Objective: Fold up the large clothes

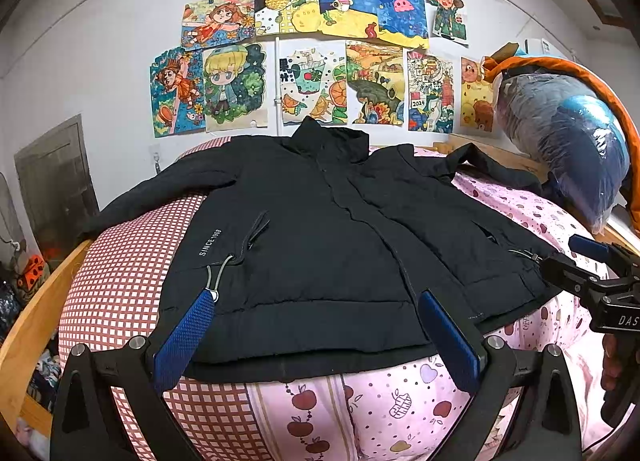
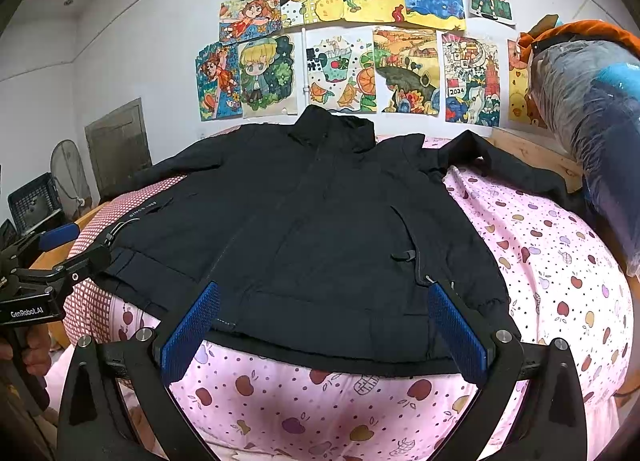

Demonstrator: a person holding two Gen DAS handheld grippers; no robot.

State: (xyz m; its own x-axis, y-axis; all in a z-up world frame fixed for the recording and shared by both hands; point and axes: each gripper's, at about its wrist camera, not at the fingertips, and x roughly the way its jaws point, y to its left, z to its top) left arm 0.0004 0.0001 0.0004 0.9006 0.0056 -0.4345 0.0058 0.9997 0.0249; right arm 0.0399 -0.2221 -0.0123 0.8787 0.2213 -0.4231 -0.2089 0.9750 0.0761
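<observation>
A black padded jacket (image 1: 320, 229) (image 2: 312, 213) lies spread front-up on the bed, collar toward the wall and sleeves stretched out to both sides. White "SINCE 1988" lettering (image 1: 210, 242) marks its left side. My left gripper (image 1: 316, 297) stands open over the left half of the near hem, its blue pads (image 1: 184, 337) wide apart with nothing between them. My right gripper (image 2: 323, 289) is open in the same way over the right half of the hem. Each gripper shows in the other's view, the left gripper (image 2: 80, 245) at the left hem corner, the right gripper (image 1: 568, 261) at the right one.
The bed has a pink apple-print sheet (image 2: 552, 261) and a red checked cover (image 1: 120, 281) on the left. A wooden bed rail (image 1: 32, 325) runs along the left side. Bagged bedding (image 1: 568, 149) is piled at the far right. Drawings (image 1: 320, 53) cover the wall.
</observation>
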